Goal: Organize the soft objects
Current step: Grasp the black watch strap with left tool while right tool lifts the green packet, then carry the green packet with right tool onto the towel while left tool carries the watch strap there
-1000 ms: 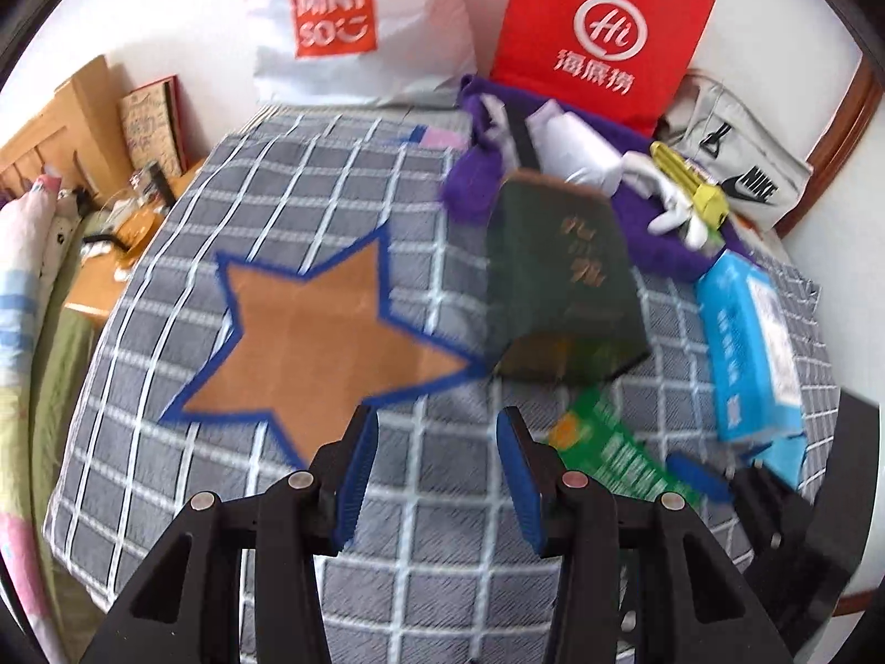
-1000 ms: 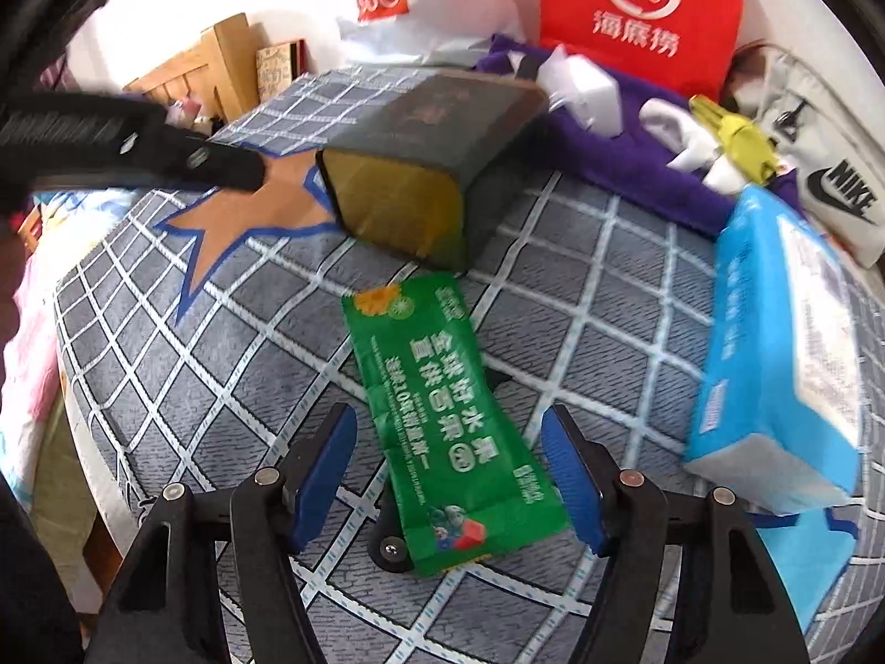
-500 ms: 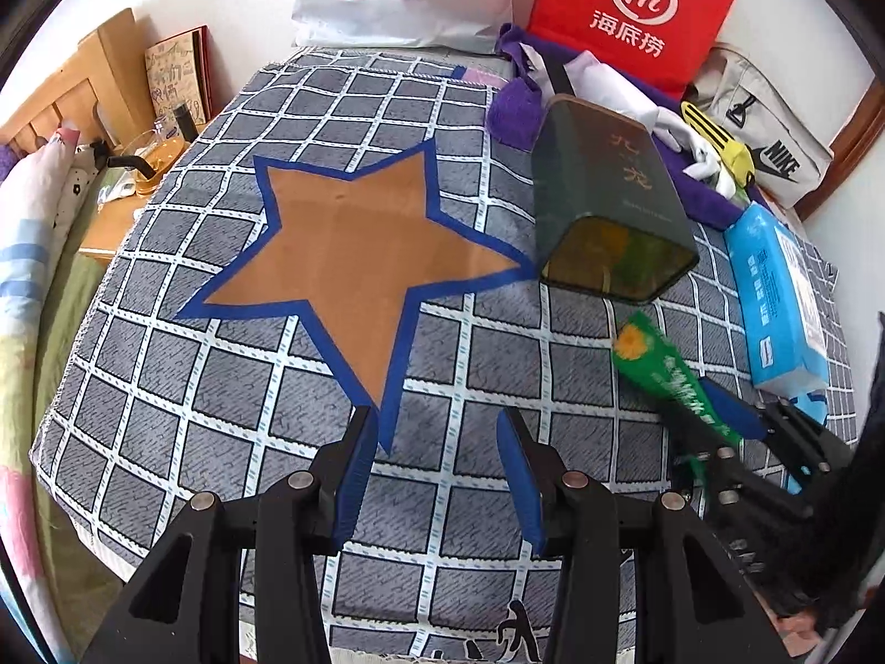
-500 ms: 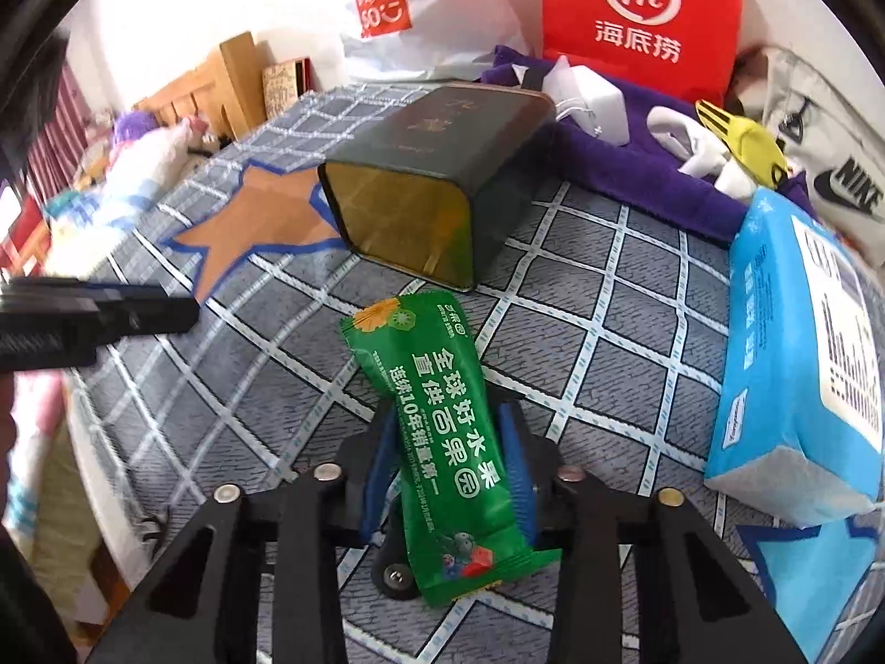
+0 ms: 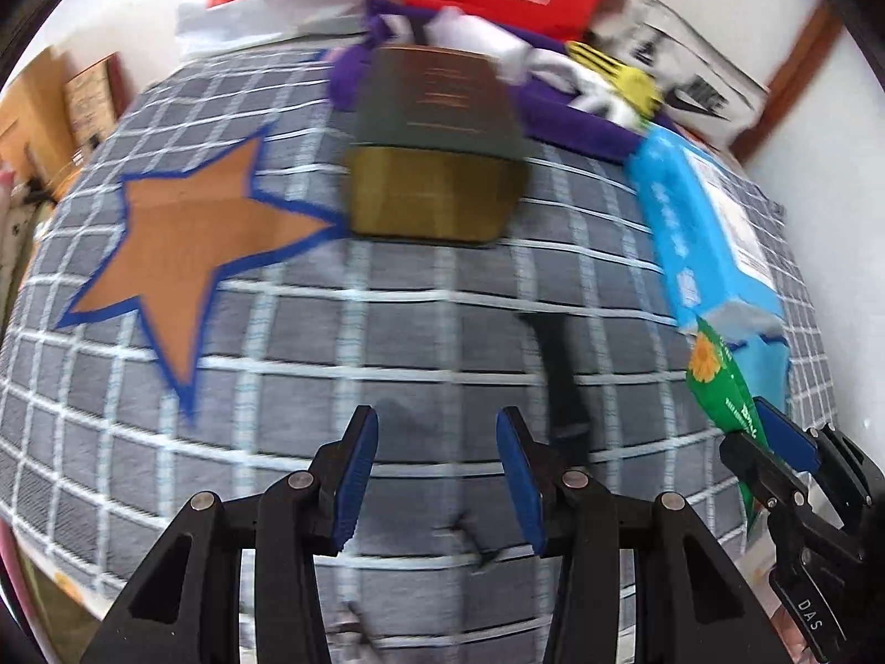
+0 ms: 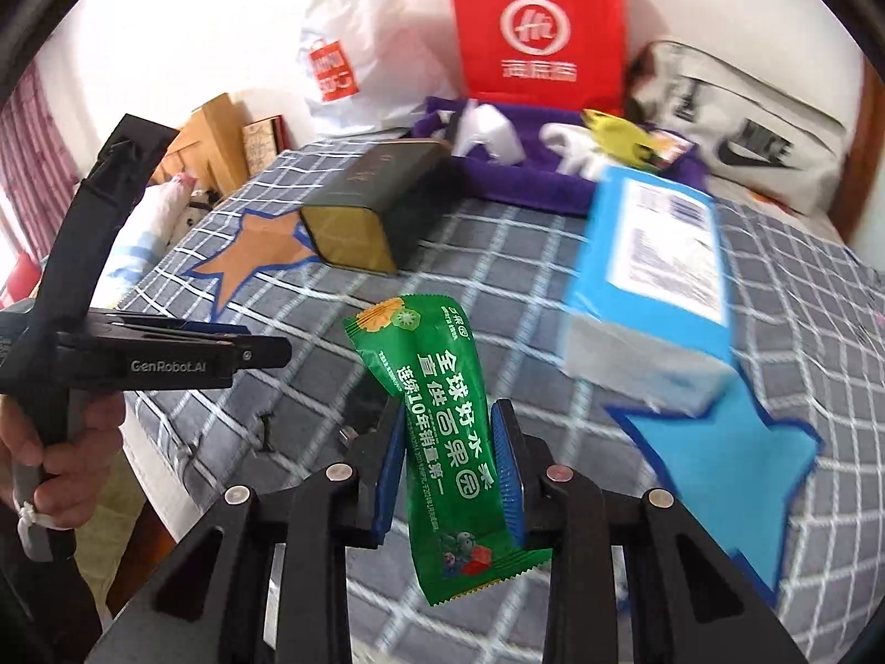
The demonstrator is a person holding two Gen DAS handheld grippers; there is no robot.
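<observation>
Your right gripper [image 6: 449,476] points steeply down, its blue pads [image 6: 390,470] just closed and clamped on the green packet [image 6: 451,442]. Your left gripper [image 5: 437,476] hangs parted and empty at the left, your hand [image 6: 61,442] wrapping its handle.

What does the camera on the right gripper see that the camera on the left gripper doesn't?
Only the right wrist view shows the person's hand holding the left gripper's handle, and the printed front of the green snack packet between the right gripper pads. Only the left wrist view shows the left gripper with nothing between its blue pads. Both show the dark tin box, the blue tissue pack, the brown star and the red bag.
</observation>
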